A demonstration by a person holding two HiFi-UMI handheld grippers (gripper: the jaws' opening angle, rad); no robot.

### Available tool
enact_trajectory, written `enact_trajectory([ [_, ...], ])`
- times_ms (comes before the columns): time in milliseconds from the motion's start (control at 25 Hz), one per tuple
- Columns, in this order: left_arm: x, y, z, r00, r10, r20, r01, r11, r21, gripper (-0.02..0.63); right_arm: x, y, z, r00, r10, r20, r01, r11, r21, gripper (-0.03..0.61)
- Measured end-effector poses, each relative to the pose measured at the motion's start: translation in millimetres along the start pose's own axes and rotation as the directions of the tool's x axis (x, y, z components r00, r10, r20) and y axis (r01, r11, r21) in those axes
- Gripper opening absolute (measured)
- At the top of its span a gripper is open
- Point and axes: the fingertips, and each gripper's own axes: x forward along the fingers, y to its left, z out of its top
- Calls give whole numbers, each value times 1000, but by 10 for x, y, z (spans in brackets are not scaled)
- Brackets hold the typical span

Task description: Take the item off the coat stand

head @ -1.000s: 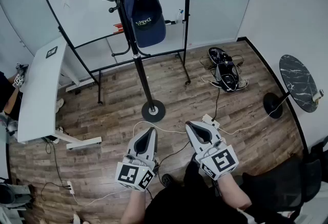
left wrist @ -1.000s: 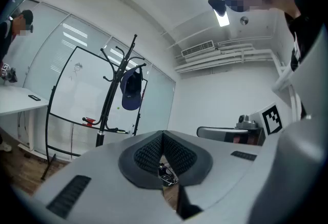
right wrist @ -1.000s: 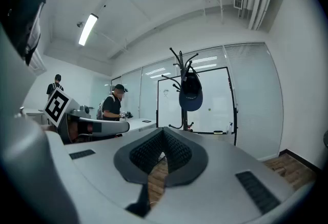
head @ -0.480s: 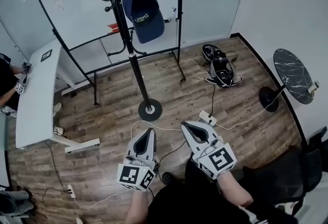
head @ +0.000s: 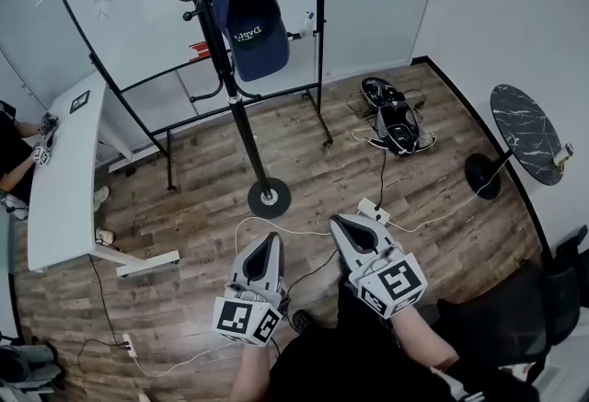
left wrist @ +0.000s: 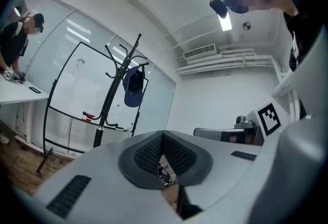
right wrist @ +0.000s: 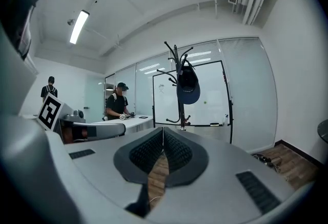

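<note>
— What's happening over on the left?
— A person [head: 13, 161] is standing at the left edge of the white desk [head: 69, 161]. A whiteboard [head: 138, 14] on a black frame is standing just beside the desk's far end.
— And the cap?
— The dark blue cap [head: 248, 18] is hanging from an upper hook of the black coat stand [head: 241, 115], brim pointing down, right in front of the whiteboard. The stand's round foot is sitting on the wood floor [head: 184, 235], toward its far edge.
— Are the grippers getting near it?
— No, both are being held low, well apart from the stand. The left gripper [head: 271, 236] is pointing toward the stand's foot. Its jaws are pressing together at the tips and gripping nothing. The right gripper [head: 337, 220] is hovering beside it, jaws likewise closed tight and empty. A white power strip [head: 373, 211] is lying on the floor just past its tips.
— Anything further right?
— A tangle of black gear and cables [head: 394, 120] is lying near the floor's far right corner. A round dark marble table [head: 529, 138] is standing by the right wall.
</note>
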Motion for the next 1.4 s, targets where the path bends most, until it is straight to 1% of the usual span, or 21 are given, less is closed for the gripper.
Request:
enact_trajectory([
  [120,100,113,23,998,55,6,-55,998,16,14,215,-167,9,1000,24,-1,-24,1000,7,31],
  [280,263,270,138,991,134,25,-135,990,45,14,549,-388,137,996,89,27,-90,996,17,31],
  [360,365,356,204,984,176,40,-179,982,64,14,730,-502,158,993,117,28,-118,993,27,31],
  [480,534,466,304,971,232,66,-236,969,69,14,965,-637,217,986,165,28,-166,985,39,31],
  [720,1027,520,446,956,283,78,-289,954,79,14,1288,-977,456,968,243,55,-246,968,42,31],
  [1000,1496,532,408,935,343,89,-350,934,75,14,1551,-1345,431,943,330,42,-331,942,51,31],
  [1120,1624,581,361,919,383,99,-389,919,62,14,1688,-1469,407,928,371,44,-373,927,47,31],
  [1280,1753,602,390,893,434,120,-442,896,43,14,1839,-1559,444,902,430,37,-431,901,47,31],
  [1400,1857,596,398,877,463,129,-471,881,40,14,1964,-1665,461,892,452,35,-453,891,40,32],
])
